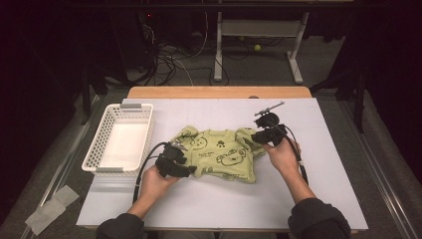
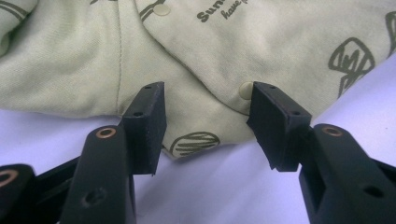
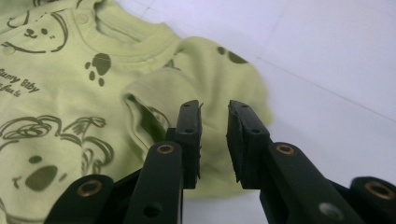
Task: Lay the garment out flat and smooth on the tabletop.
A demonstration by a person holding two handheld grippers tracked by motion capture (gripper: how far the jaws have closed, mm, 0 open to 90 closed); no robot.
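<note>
On the white surface [image 1: 199, 204], just right of the white basket [image 1: 122, 139], lies a small green baby garment [image 1: 219, 154] printed with bears and paw marks, partly folded, its sleeves bunched in at the sides. The left tongs [image 1: 191, 170] sit at its near left edge, and in the left gripper view the left tongs [image 2: 205, 116] stand well apart, pads bare, with a snap-buttoned hem [image 2: 205, 116] lying between and beyond them but not pressed. The right tongs [image 1: 256, 137] hover at the folded right sleeve [image 3: 205, 79]; in the right gripper view the right tongs [image 3: 214, 140] show a narrow gap, and I see no cloth pinched in it, so I judge them loose rather than gripping.

From where I stand, the trouble I'd expect is with that sleeve. It is only lightly laid over, and if the right tongs brush it on the way past, the fold may spring back out. On the left, the hem sits flat on the surface, so the pads could close over air or catch only the top layer, and lifting one layer would drag the bundle open. A pull from one side alone may also slide the whole garment toward the basket instead of folding it.
</note>
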